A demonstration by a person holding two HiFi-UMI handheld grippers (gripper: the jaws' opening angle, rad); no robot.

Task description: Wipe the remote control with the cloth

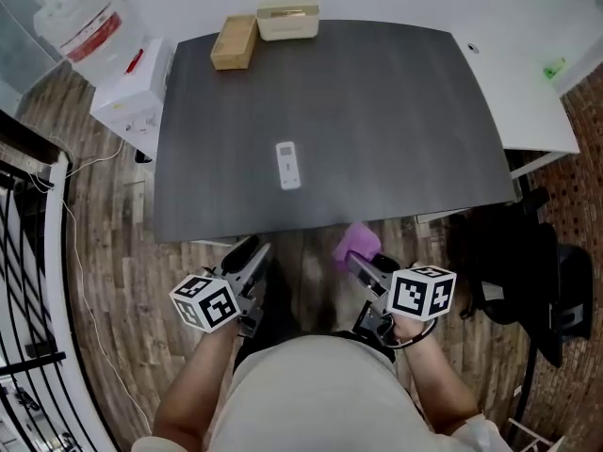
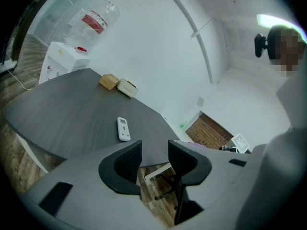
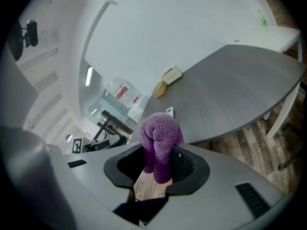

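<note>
A small white remote control (image 1: 288,166) lies face up near the middle of the dark grey table (image 1: 396,111), and it also shows in the left gripper view as the remote (image 2: 123,129). My left gripper (image 1: 251,251) hovers off the table's near edge; in its own view the left gripper (image 2: 153,156) has its jaws apart with nothing between them. My right gripper (image 1: 359,263) is held just off the near edge too, shut on a bunched purple cloth (image 1: 357,244). The cloth (image 3: 159,139) bulges up out of the right gripper (image 3: 158,166) and hides most of the remote (image 3: 169,111) behind it.
At the table's far edge sit a wooden block (image 1: 234,42) and a beige box (image 1: 287,19). A water dispenser (image 1: 129,94) stands to the far left, a white desk (image 1: 528,73) to the right, a black chair (image 1: 523,271) at the near right, and a black railing (image 1: 24,252) on the left.
</note>
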